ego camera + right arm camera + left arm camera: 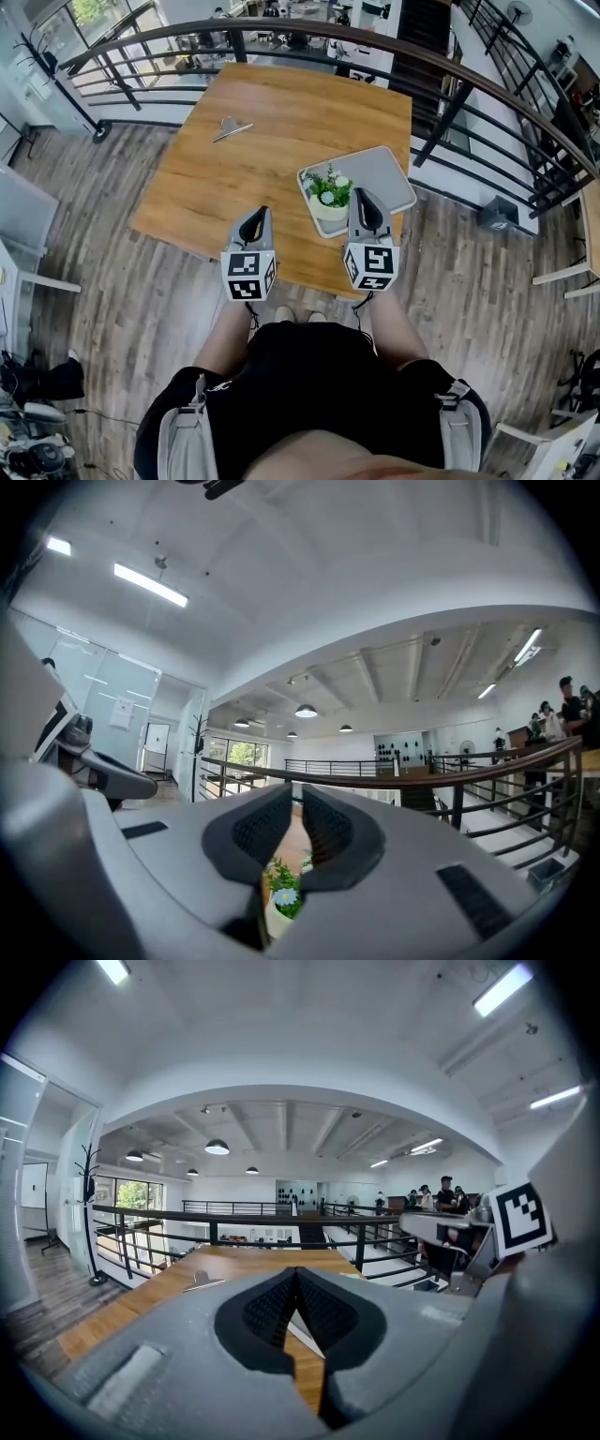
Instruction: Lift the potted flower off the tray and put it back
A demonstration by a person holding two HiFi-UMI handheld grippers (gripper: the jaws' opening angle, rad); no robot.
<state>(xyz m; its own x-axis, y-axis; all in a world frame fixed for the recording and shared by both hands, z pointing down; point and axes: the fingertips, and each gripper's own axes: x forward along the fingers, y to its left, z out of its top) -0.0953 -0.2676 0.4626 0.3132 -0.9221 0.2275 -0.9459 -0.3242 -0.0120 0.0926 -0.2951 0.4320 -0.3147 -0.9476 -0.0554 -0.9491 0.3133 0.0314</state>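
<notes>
The potted flower, green leaves and small pale blooms in a cream pot, stands on the near left corner of the grey tray on the wooden table. My right gripper is just right of the pot, over the tray's near edge, jaws shut and empty. In the right gripper view the flower shows low behind the shut jaws of that gripper. My left gripper hovers over the table's near edge, left of the pot and apart from it. Its jaws are shut with nothing held.
A metal clip lies on the table's far left part. A dark curved railing runs behind and right of the table. Wood floor surrounds the table; a person's legs stand at the near edge.
</notes>
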